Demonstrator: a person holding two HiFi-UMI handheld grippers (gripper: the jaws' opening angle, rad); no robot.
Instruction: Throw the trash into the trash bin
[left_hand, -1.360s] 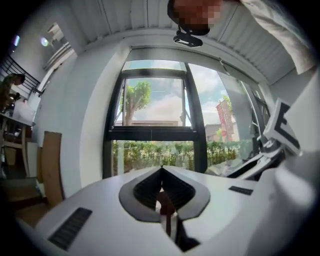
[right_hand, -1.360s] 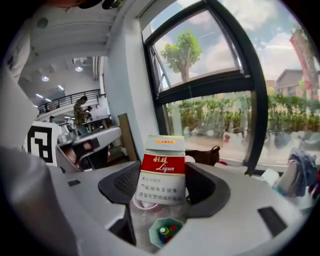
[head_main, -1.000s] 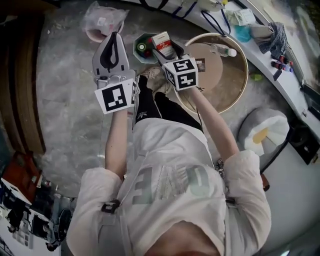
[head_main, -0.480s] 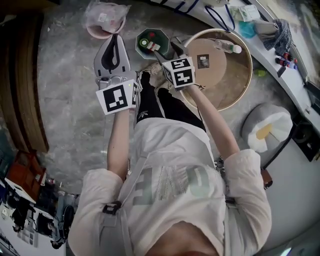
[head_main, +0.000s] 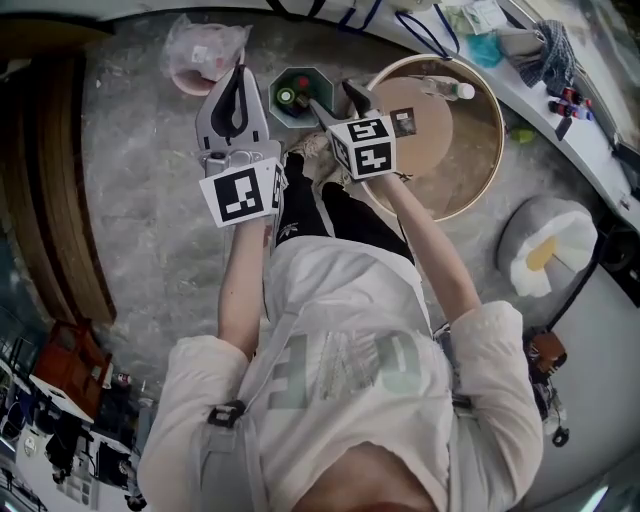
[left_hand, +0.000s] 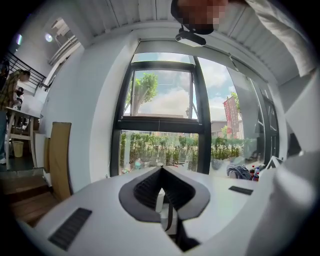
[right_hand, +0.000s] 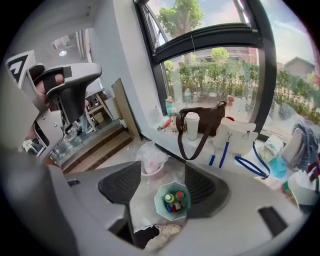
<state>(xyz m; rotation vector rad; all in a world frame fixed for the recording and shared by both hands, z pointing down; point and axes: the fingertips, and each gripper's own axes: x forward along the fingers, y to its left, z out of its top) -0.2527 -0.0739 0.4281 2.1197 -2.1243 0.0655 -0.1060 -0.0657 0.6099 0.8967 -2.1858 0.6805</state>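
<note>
On the floor just beyond my feet stands the green octagonal trash bin (head_main: 291, 95), with several pieces of trash in it. In the right gripper view the bin (right_hand: 173, 201) lies below, seen through the gap between the jaws, and holds a green-capped item, a red-capped item and a small box. My right gripper (head_main: 336, 101) hangs over the bin's right rim, tilted down, open and empty (right_hand: 162, 172). My left gripper (head_main: 237, 78) is held level to the left of the bin. Its jaws are shut tip to tip with nothing in them (left_hand: 160, 171).
A pink bin lined with a plastic bag (head_main: 200, 52) stands left of the green one. To the right is a round wooden table (head_main: 470, 170) with a clear bottle (head_main: 446, 92). A white ledge bears a brown bag (right_hand: 201, 125) and a cup (right_hand: 192, 125). A grey cushion (head_main: 545, 250) sits far right.
A red and white carton that sat between the right gripper's jaws above the bin has dropped into the bin. Those jaws are now empty. The left gripper stays shut.
</note>
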